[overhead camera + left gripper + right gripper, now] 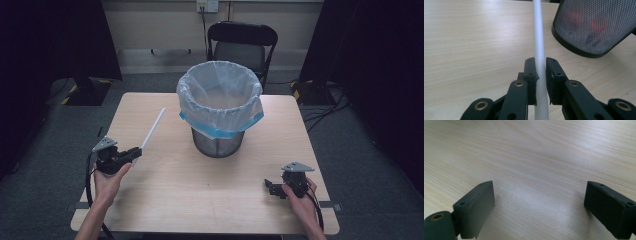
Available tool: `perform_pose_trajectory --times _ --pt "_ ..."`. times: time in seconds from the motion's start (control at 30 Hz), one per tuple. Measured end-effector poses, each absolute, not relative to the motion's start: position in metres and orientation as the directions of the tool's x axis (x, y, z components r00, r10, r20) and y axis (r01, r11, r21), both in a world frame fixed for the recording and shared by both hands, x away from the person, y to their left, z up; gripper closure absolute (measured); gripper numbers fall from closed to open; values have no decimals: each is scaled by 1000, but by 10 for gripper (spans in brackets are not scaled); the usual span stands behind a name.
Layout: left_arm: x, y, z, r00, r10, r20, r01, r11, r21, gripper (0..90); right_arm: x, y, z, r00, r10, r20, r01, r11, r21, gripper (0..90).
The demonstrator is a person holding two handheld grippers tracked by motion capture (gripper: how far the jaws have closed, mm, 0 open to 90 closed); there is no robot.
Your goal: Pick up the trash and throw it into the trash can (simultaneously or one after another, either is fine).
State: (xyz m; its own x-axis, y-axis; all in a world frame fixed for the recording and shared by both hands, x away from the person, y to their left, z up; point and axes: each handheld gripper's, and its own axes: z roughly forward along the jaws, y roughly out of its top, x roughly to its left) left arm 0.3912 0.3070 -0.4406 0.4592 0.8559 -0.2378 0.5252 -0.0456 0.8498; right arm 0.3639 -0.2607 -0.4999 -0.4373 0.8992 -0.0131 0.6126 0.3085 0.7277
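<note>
white tube (152, 129) clamped in left hand-held gripper (136, 152), near table's left edge (100, 150)

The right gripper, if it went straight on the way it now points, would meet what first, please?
Probably nothing but bare table: the right gripper has open jaws, with wood ahead; depth is unclear.

Blurred red shapes show through the mesh bin (594, 25); what they are cannot be told. The white rod (539, 50) runs off the left gripper view's far edge.
</note>
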Motion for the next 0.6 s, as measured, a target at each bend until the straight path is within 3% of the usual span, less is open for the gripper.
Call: perform_pose_trajectory --times 0.6 --pt "400 300 -404 503 835 -222 425 -15 905 801 364 -261 -500 -437 899 -13 612 308 728 88"
